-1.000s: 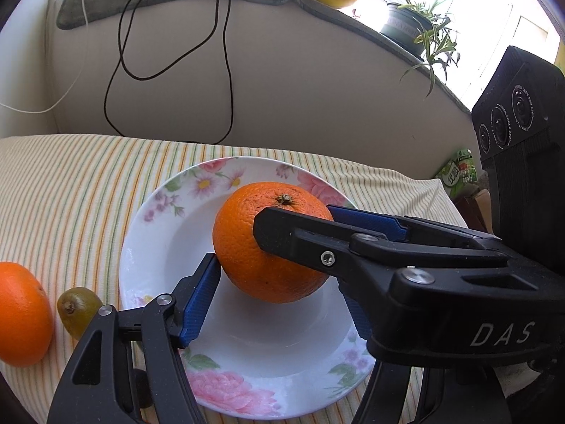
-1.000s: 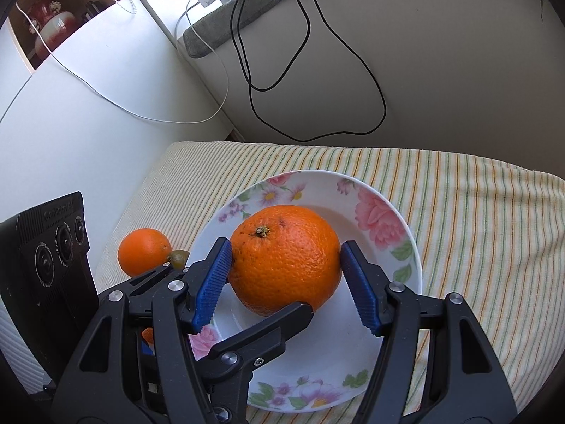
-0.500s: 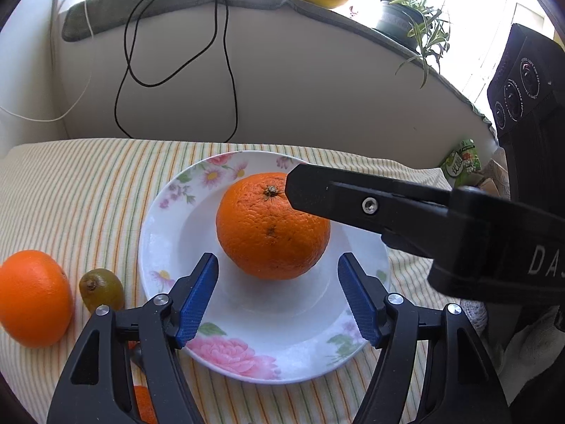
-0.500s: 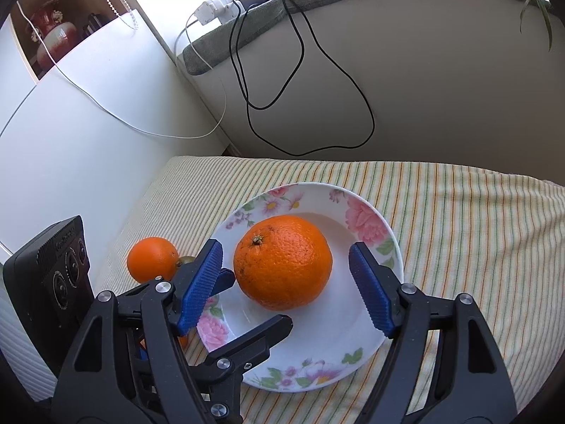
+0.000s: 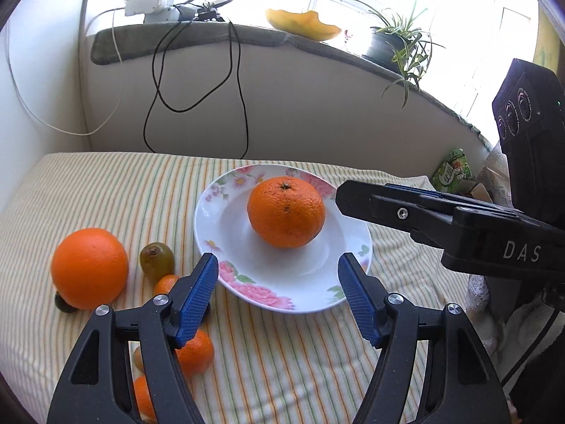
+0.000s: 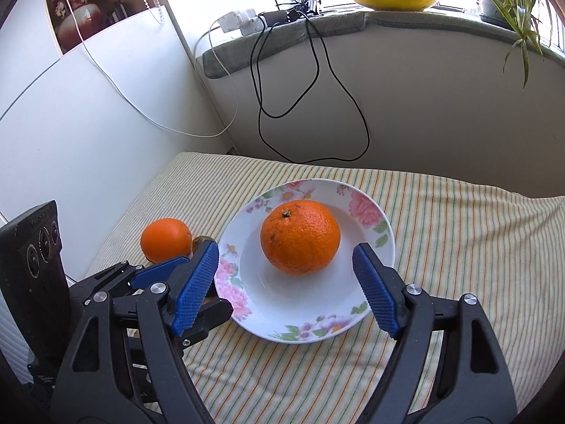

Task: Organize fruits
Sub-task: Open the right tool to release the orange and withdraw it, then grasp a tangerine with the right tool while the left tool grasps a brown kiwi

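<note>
Right gripper: jaws spread wide and empty, the blue pads standing on either side of the plate's near half, clear of the fruit.
Left gripper: also wide and empty, hanging over the plate's near rim, with its left finger above the loose fruit.
Plate: white, flowered rim, shallow; it sits on the striped cloth and is the landmark for all the rest.
Large orange: rests at the plate's middle, stem up and tilted, touching neither gripper.
Second orange: left of the plate, on the cloth, well clear of the rim.
Green fruit: between that orange and the plate; what kind I cannot tell.
Small mandarins: left of the plate and nearer the camera, partly hidden under the left finger.
Dark fruit: tucked under the second orange's near side, mostly hidden.
Handling, by my reckoning: the oranges look firm, fairly heavy and round, so likely to roll; take them across the widest girth, pads level. The mandarins and green fruit seem softer and want a gentler squeeze. The plate would likely chip or slide if knocked.
Progress: one fruit plated, the others not yet.
</note>
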A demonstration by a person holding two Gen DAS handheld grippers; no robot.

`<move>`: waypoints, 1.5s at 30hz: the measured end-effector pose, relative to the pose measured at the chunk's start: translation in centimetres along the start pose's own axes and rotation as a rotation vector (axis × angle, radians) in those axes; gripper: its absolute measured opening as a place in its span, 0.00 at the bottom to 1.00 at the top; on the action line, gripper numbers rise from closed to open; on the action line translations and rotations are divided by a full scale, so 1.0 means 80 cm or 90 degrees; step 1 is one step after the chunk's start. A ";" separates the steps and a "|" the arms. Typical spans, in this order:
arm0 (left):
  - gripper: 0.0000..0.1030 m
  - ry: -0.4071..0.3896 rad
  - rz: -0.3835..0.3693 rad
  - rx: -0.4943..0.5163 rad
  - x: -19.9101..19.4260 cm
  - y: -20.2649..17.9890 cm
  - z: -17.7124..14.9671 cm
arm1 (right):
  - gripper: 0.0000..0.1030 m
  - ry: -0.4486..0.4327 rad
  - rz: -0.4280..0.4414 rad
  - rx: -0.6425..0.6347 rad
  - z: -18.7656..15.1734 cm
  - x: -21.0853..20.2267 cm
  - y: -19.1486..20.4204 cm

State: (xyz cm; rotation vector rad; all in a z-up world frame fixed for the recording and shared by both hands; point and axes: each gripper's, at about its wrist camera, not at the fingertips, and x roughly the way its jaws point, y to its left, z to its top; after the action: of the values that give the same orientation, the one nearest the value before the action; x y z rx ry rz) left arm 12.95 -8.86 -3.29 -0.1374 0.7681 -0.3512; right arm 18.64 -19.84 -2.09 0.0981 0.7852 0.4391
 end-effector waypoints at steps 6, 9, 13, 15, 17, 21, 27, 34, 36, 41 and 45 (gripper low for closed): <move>0.68 -0.028 0.018 -0.004 -0.038 0.020 -0.018 | 0.79 -0.023 0.006 -0.046 -0.025 -0.020 0.033; 0.68 -0.039 0.028 -0.021 -0.058 0.035 -0.027 | 0.79 -0.029 0.019 -0.062 -0.039 -0.027 0.048; 0.68 -0.050 0.044 -0.046 -0.079 0.058 -0.041 | 0.79 -0.039 0.021 -0.097 -0.060 -0.032 0.070; 0.67 -0.051 0.050 -0.055 -0.088 0.067 -0.049 | 0.79 -0.041 0.019 -0.115 -0.069 -0.033 0.080; 0.62 -0.048 0.056 -0.062 -0.095 0.075 -0.061 | 0.79 -0.043 0.015 -0.124 -0.075 -0.033 0.087; 0.58 -0.031 0.056 -0.082 -0.104 0.090 -0.086 | 0.79 -0.030 0.011 -0.138 -0.084 -0.027 0.099; 0.49 -0.005 0.041 -0.108 -0.101 0.099 -0.117 | 0.78 0.016 0.026 -0.129 -0.091 -0.003 0.111; 0.43 0.016 0.023 -0.113 -0.088 0.100 -0.131 | 0.71 0.054 0.049 -0.109 -0.094 0.026 0.119; 0.42 0.023 0.022 -0.113 -0.084 0.100 -0.132 | 0.71 0.061 0.050 -0.106 -0.093 0.035 0.119; 0.38 0.036 0.026 -0.105 -0.074 0.099 -0.135 | 0.63 0.089 0.069 -0.083 -0.090 0.060 0.118; 0.37 0.038 0.029 -0.101 -0.070 0.101 -0.136 | 0.62 0.103 0.076 -0.066 -0.090 0.075 0.115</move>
State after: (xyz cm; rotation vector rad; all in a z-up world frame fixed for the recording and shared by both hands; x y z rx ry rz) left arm 3.76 0.75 -9.39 -0.2592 0.8567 -0.2519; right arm 14.19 -9.57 -8.89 0.0123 0.9167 0.6059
